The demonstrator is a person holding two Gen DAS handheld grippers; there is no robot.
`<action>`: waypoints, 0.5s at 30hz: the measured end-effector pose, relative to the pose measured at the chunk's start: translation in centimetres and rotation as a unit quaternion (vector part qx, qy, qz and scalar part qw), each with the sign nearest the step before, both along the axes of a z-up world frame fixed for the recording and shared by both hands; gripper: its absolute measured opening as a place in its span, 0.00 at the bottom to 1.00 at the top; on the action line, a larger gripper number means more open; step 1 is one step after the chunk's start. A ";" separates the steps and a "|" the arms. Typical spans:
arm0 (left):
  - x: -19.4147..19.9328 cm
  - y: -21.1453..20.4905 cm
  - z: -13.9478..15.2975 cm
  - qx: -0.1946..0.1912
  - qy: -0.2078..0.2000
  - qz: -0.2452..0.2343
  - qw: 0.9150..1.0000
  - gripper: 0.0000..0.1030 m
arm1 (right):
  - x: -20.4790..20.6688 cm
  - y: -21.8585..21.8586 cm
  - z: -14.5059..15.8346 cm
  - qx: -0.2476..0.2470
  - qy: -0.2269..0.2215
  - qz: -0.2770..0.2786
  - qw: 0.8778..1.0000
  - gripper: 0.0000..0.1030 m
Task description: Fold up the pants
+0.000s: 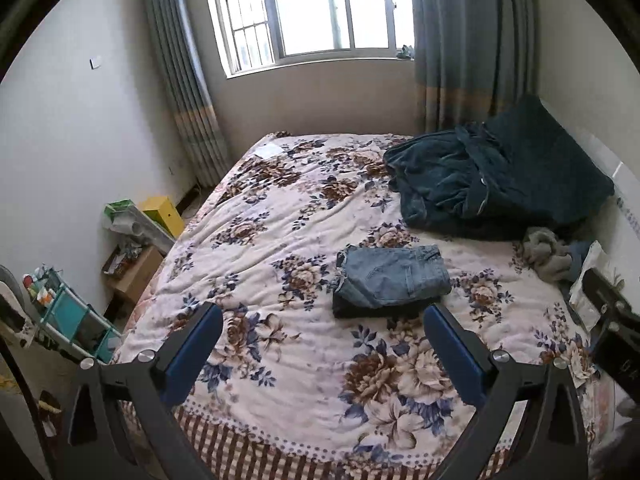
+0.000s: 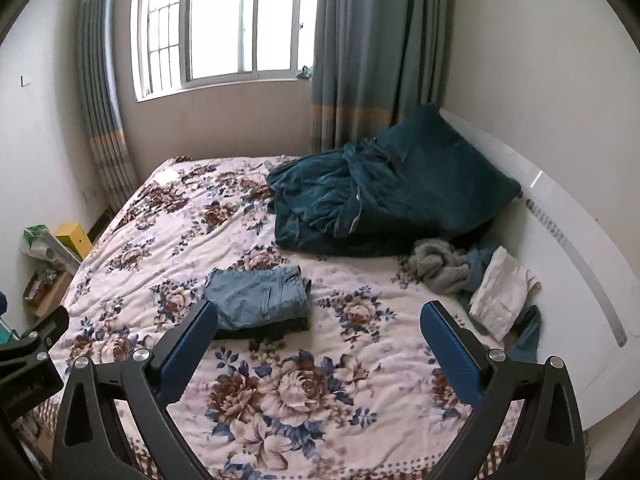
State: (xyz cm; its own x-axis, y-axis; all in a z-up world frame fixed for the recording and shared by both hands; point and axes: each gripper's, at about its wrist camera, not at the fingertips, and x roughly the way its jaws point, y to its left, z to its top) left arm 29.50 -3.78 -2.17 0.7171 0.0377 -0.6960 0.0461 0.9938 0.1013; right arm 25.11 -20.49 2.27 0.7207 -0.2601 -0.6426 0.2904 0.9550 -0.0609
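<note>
Folded blue jeans [image 1: 390, 278] lie in a neat stack on top of a dark folded garment, on the floral bedspread [image 1: 280, 216] in the middle of the bed. They also show in the right wrist view [image 2: 258, 298]. My left gripper [image 1: 322, 320] is open and empty, held above the bed just short of the stack. My right gripper [image 2: 318, 320] is open and empty, with its left finger beside the stack's near left corner. Neither touches the jeans.
A dark teal blanket and pillow [image 2: 384, 196] are heaped at the bed's far right. A grey garment [image 2: 438, 266] and white cloth [image 2: 500, 294] lie by the white headboard [image 2: 580, 264]. Boxes and a small shelf [image 1: 68, 320] stand on the floor at left.
</note>
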 end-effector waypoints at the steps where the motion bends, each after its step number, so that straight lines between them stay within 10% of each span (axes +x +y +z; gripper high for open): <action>1: 0.3 -0.1 -0.2 -0.002 0.000 0.000 1.000 1.00 | 0.3 0.0 -0.5 -0.003 0.001 -0.001 1.000 1.00; 15: 2.0 -0.1 -1.4 -0.008 0.006 0.000 1.000 1.00 | 2.1 0.1 -2.9 0.001 0.014 0.000 1.000 1.00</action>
State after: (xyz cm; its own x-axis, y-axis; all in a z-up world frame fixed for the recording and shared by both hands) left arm 31.47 -3.87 -3.55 0.7084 0.0265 -0.7053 0.0470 0.9953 0.0845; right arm 27.22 -20.37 -0.63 0.7027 -0.2599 -0.6623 0.2893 0.9548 -0.0677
